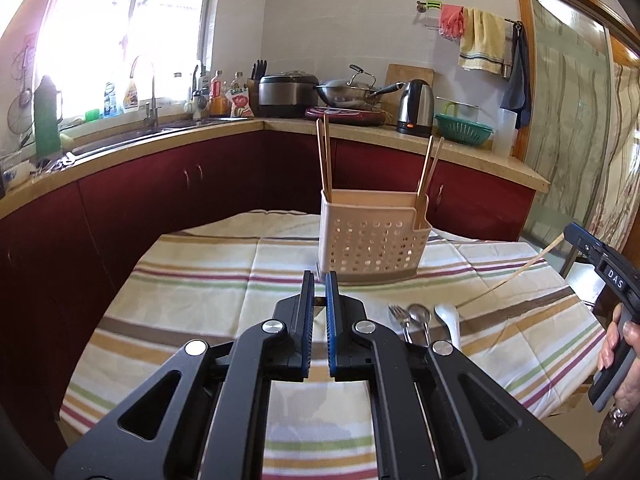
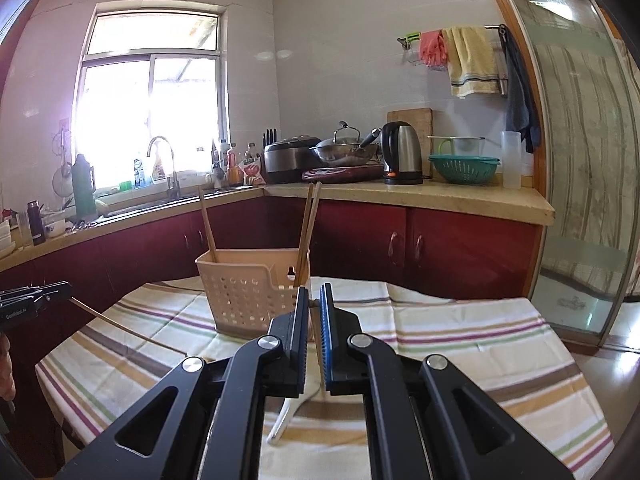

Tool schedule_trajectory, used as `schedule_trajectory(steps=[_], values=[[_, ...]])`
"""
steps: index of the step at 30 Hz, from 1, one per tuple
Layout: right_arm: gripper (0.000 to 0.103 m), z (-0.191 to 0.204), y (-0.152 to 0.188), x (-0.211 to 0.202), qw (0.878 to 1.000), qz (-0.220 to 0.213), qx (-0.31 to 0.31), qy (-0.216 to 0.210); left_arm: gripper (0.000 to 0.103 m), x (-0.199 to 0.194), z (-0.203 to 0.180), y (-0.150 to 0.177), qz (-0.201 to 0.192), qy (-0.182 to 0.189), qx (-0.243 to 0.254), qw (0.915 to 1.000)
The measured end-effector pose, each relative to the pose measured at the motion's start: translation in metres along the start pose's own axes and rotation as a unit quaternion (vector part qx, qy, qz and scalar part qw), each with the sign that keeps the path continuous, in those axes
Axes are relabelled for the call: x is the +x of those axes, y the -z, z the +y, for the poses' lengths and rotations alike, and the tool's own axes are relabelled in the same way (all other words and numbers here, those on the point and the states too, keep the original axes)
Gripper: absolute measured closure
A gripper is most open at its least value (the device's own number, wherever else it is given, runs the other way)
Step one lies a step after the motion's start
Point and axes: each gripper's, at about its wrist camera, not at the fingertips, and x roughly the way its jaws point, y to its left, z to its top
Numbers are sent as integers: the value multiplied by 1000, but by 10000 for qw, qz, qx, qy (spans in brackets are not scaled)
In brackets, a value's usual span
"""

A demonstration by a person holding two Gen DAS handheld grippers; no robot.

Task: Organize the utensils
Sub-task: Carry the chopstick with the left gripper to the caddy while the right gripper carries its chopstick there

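A beige perforated utensil holder (image 1: pixel 372 240) (image 2: pixel 248 296) stands on the striped tablecloth, with two chopsticks (image 1: pixel 325 160) in its left end and two more (image 1: pixel 429 172) in its right pocket. My left gripper (image 1: pixel 319 280) (image 2: pixel 66 290) is shut on a chopstick (image 2: pixel 120 323) that slants down to the cloth. My right gripper (image 2: pixel 314 292) (image 1: pixel 570 232) is shut on another chopstick (image 1: pixel 508 275). Both grippers hover above the table in front of the holder. A fork (image 1: pixel 400 316), a metal spoon (image 1: pixel 420 316) and a white ceramic spoon (image 1: pixel 448 316) (image 2: pixel 288 416) lie on the cloth.
The table (image 1: pixel 192 280) sits close to red kitchen cabinets (image 1: pixel 192 184) and a counter with a sink, rice cooker, wok, kettle (image 1: pixel 416 108) and green colander (image 1: pixel 464 128). A glass door (image 2: pixel 580 200) is to the right. A person's hand (image 1: pixel 624 344) holds the right gripper's handle.
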Motion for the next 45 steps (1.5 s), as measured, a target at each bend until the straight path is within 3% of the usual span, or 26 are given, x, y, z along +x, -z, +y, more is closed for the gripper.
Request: schedule_trajectory(steps=[22, 34, 45], values=[[97, 6, -40, 60, 9996, 179, -175, -155, 97, 61, 5, -70, -108, 288, 287, 9991], [97, 6, -48, 74, 9994, 244, -148, -212, 97, 78, 11, -82, -70, 446, 274, 9986], [97, -1, -50, 66, 9994, 254, -46, -213, 97, 69, 9, -83, -118, 573, 220, 9980]])
